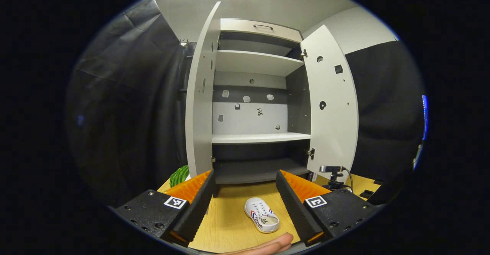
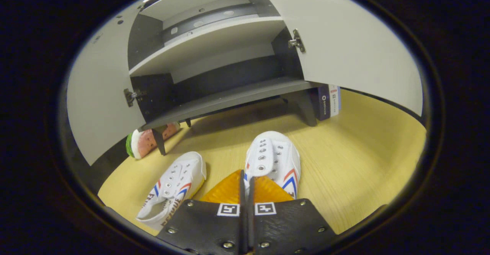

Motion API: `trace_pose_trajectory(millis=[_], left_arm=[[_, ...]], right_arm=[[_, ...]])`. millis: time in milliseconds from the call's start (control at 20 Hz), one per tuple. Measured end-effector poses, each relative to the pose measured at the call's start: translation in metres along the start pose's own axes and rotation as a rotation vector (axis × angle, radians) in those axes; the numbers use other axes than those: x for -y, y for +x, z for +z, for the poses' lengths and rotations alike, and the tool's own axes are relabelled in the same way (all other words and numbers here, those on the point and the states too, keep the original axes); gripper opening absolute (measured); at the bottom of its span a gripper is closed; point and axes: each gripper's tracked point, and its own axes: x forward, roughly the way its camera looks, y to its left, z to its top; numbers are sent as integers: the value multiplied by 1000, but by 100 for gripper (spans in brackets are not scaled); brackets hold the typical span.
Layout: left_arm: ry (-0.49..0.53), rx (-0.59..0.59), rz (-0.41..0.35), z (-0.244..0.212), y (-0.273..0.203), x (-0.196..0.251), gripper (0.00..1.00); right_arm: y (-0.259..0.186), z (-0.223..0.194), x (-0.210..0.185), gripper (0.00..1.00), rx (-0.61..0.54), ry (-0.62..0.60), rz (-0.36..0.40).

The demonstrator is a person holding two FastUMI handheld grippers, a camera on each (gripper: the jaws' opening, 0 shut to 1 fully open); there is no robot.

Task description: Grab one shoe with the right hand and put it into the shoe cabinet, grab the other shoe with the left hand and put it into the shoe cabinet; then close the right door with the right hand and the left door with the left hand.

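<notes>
We're holding the left gripper (image 1: 245,203) back from the shoe cabinet (image 1: 260,94), fingers spread wide, nothing between them. Through that gap we're seeing one white shoe (image 1: 262,214) with red and blue stripes lying on the wooden tabletop (image 1: 229,216), in front of the cabinet and outside it. A fingertip (image 1: 268,245) is showing at the bottom edge of the left gripper view.

Both cabinet doors are standing open: left door (image 1: 201,94) and right door (image 1: 333,102). In the left gripper view the three shelves are looking bare of shoes: upper shelf (image 1: 254,61), middle shelf (image 1: 260,137), dark bottom shelf (image 1: 256,170). The back panel (image 1: 249,117) is carrying a few small stickers. A drawer front with a handle (image 1: 263,26) is sitting on top.

We're running the right gripper (image 2: 245,182) with its fingers drawn together, pinching the heel end of the near shoe (image 2: 273,159), which is resting on the table just ahead of the cabinet's bottom shelf (image 2: 229,98). The second shoe (image 2: 174,188) is lying beside it to the left in the right gripper view, apart, tilted on its side. Neither shoe is in the cabinet yet.

A watermelon-slice toy (image 2: 147,140) is lying by the cabinet's leg under the left door. A small box (image 2: 328,102) is standing behind the far leg. A small camera on a stand (image 1: 333,174) is sitting on the table below the right door.
</notes>
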Motion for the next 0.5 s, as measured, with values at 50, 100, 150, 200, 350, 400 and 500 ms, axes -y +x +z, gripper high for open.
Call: trace_pose_trajectory(millis=[50, 100, 150, 200, 350, 400, 500], left_arm=[[3, -3, 1, -2, 0, -1, 97], [3, -8, 0, -4, 1, -2, 96], [-1, -13, -4, -6, 2, -1, 97], [-5, -16, -5, -7, 3, -1, 97], [-9, -24, -5, -11, 5, -2, 97], [-9, -20, -7, -11, 5, -2, 97], [-7, -7, -3, -12, 8, -2, 97]], right_arm=[[-7, 6, -3, 0, 23, -10, 7], [-16, 13, -6, 0, 49, -19, 7], [-22, 21, -9, 0, 70, -19, 25], [-30, 27, -17, 0, 85, -15, 48], [-51, 57, -27, 0, 141, -59, 59], [-60, 69, -31, 0, 159, -73, 67], [-76, 102, -45, 0, 205, -97, 88]])
